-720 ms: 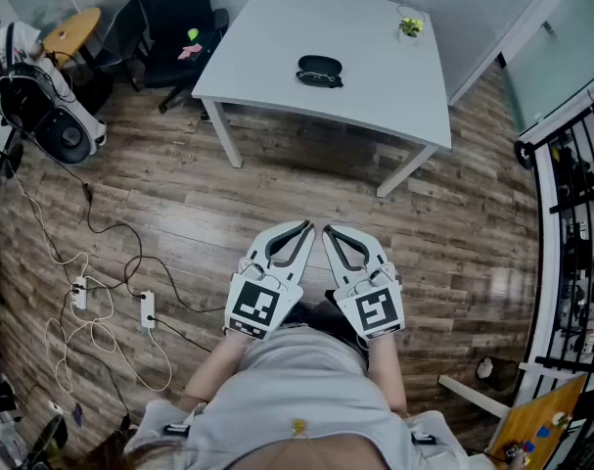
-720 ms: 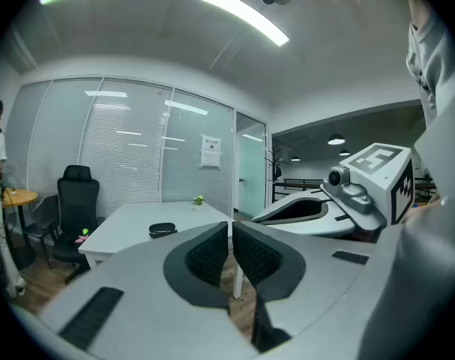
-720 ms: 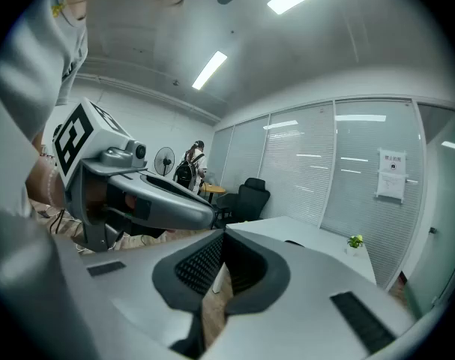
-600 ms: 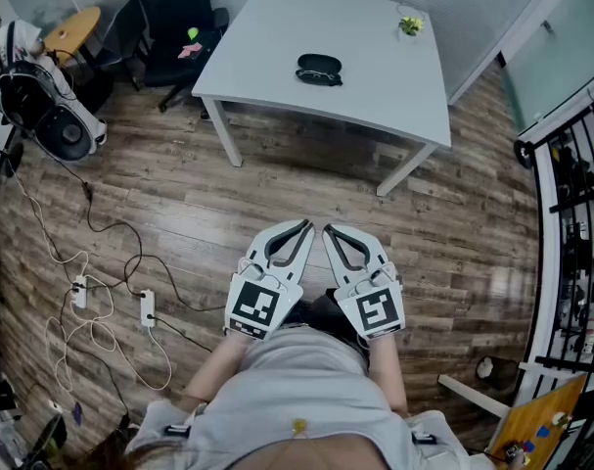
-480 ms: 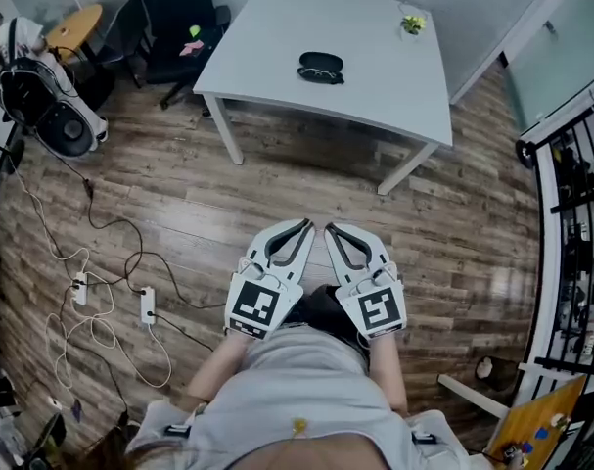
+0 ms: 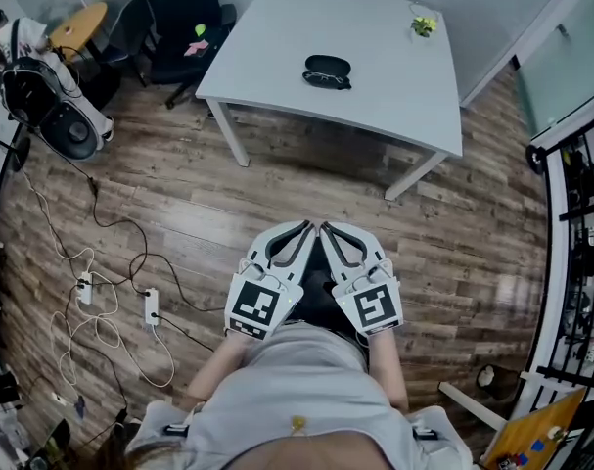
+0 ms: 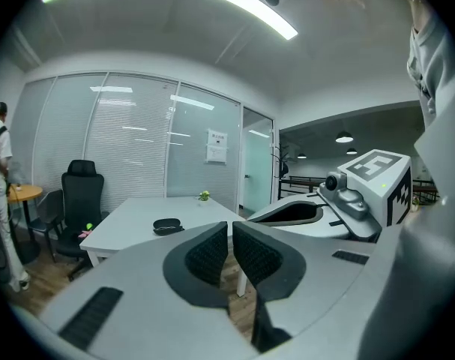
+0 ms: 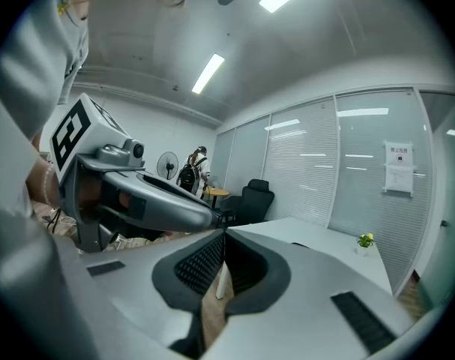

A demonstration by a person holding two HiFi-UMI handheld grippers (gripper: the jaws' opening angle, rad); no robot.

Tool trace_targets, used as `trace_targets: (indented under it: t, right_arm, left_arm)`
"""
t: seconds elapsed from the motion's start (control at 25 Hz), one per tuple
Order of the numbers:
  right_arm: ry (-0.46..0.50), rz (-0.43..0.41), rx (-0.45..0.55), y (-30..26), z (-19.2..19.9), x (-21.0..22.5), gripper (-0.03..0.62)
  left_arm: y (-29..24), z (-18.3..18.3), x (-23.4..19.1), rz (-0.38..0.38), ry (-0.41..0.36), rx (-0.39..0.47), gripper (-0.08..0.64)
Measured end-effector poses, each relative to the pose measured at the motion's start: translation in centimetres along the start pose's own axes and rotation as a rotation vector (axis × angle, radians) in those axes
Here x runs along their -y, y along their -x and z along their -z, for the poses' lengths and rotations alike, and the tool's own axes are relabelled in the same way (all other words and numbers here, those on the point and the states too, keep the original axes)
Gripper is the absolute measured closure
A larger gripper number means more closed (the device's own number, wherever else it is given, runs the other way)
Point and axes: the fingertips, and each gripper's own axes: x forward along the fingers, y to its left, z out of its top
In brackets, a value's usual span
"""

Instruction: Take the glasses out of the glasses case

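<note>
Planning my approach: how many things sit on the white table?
2: the black glasses case near the middle of the white table, and a small green plant by its far right corner. Smaller items could go unseen.

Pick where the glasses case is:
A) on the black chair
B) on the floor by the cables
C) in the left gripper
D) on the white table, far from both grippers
D: the case lies on the table, while the left gripper and right gripper are held near the person's body, jaws together with nothing between them.
</note>
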Motion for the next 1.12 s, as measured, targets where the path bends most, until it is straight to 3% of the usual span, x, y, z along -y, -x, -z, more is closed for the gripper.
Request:
trace_targets:
  t: [0.36,1.12]
  right_arm:
    - [-0.038,0.021,0.063,-5.8,-1.4,8.5,0.574]
    - [0.016,-0.04,0.098,-14.7,-2.8,23.5,0.574]
  left_arm:
    - [-7.8,-3.1,-5.1,-0.008,-0.019,0.0,0.518]
    - [-22.3,-8.1,-12.7,-0.088,0.003,0.012,0.518]
